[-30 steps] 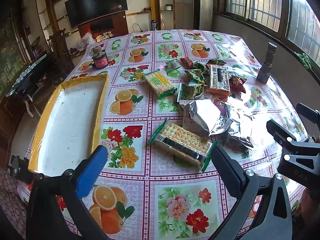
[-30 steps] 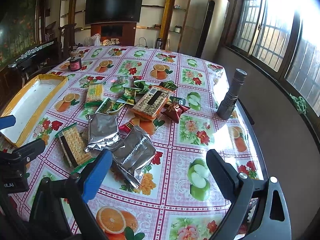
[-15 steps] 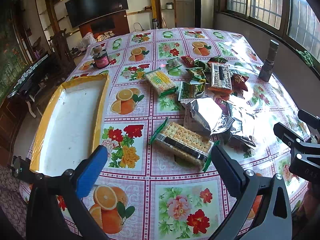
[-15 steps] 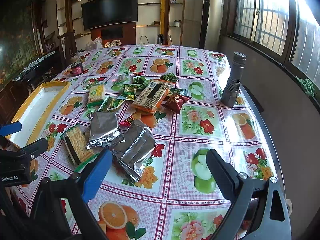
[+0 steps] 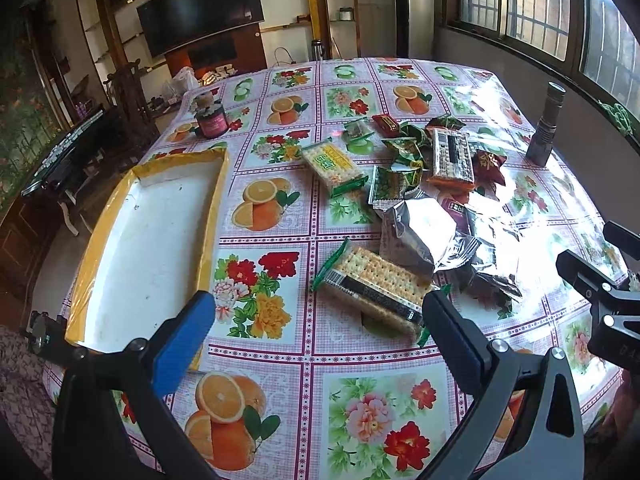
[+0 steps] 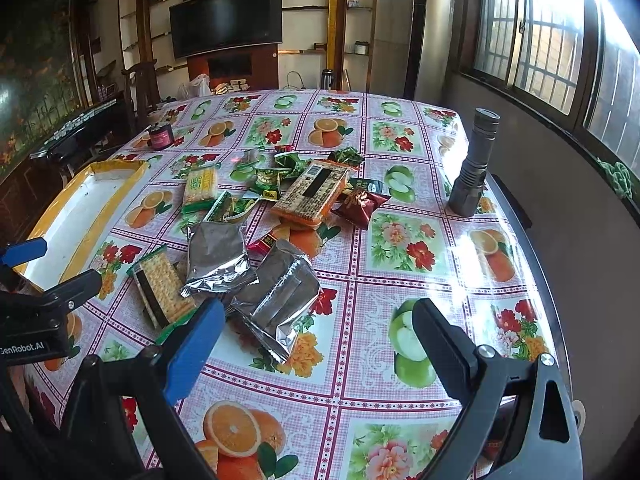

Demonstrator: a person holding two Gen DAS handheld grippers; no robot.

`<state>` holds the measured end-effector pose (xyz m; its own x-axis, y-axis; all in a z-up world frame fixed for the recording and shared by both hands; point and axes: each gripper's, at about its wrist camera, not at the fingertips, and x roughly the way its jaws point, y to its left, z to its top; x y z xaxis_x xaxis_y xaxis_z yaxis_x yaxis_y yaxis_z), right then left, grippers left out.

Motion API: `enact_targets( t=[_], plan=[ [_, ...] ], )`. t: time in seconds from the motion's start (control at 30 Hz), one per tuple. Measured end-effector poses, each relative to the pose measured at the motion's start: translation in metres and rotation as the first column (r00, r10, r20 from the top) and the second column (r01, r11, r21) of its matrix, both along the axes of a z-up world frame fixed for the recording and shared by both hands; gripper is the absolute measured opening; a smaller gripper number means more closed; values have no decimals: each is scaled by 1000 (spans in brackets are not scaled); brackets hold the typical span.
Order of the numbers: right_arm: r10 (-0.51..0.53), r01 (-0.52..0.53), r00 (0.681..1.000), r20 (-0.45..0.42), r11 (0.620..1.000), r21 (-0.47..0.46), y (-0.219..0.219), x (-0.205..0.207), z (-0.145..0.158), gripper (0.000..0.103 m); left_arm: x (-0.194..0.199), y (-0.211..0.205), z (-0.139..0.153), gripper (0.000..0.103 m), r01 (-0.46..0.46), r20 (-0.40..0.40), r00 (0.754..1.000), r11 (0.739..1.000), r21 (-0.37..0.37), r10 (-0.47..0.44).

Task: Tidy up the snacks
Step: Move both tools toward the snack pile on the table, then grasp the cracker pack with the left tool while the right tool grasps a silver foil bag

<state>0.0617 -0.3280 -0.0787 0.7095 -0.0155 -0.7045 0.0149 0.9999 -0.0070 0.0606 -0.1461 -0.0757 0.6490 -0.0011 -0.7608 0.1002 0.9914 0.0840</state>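
1. My left gripper (image 5: 316,328) hangs wide open and empty above the near table edge; my right gripper (image 6: 316,332) is likewise spread wide, holding nothing.
2. The snacks lie in a loose heap mid-table (image 5: 280,360), right of the tray (image 5: 214,216), which stands well apart from them with nothing in it that I can see.
3. Nearest to my left gripper is the cracker pack (image 5: 376,284), flat on the cloth, just beside the foil bag (image 5: 420,232). I judge it light, fairly stiff as a block, but brittle inside (a hard pinch would likely crack the biscuits). I would take it across its short width, near the middle, with a gentle squeeze.
4. The foil bag and the second foil bag (image 6: 276,292) look light, crinkly and slick; they may slide or fold, so a crimped end seam seems the safer hold.
5. The small green packets (image 5: 400,168) and the red pouch (image 6: 360,202) look soft and puffy; a corner or seam would do.
6. The orange pack (image 6: 314,192) looks like another stiff biscuit block.
7. Writing: the left gripper's body reads "GenRobot.AI" in the right view. The wrappers' print is too small to read.
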Motion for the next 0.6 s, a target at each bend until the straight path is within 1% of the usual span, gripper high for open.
enact_targets(
  t=[0.13, 0.3, 0.37, 0.43, 0.5, 0.6],
  plan=[
    [3, -3, 1000, 0, 1000, -6, 1, 1, 0, 96, 2, 1, 2, 103, 2, -2, 1000, 1000, 4, -2],
    [14, -14, 1000, 0, 1000, -3, 2, 2, 0, 96, 9, -7, 2, 103, 16, -19, 1000, 1000, -2, -16],
    [38, -38, 999, -2, 998, 47, -1, 3, -3, 96, 13, -12, -1, 103, 51, -42, 998, 998, -45, -53],
    [53, -52, 998, -13, 995, 84, -5, 8, -9, 96, 21, -12, -7, 103, 84, -80, 992, 991, -108, -92],
    [76, -72, 996, -35, 991, 113, -7, 16, -18, 95, 31, -15, -15, 103, 94, -120, 987, 987, -134, -110],
    [89, -82, 995, -48, 987, 137, -8, 24, -26, 93, 46, -26, -25, 103, 105, -159, 979, 983, -152, -129]
  ],
)
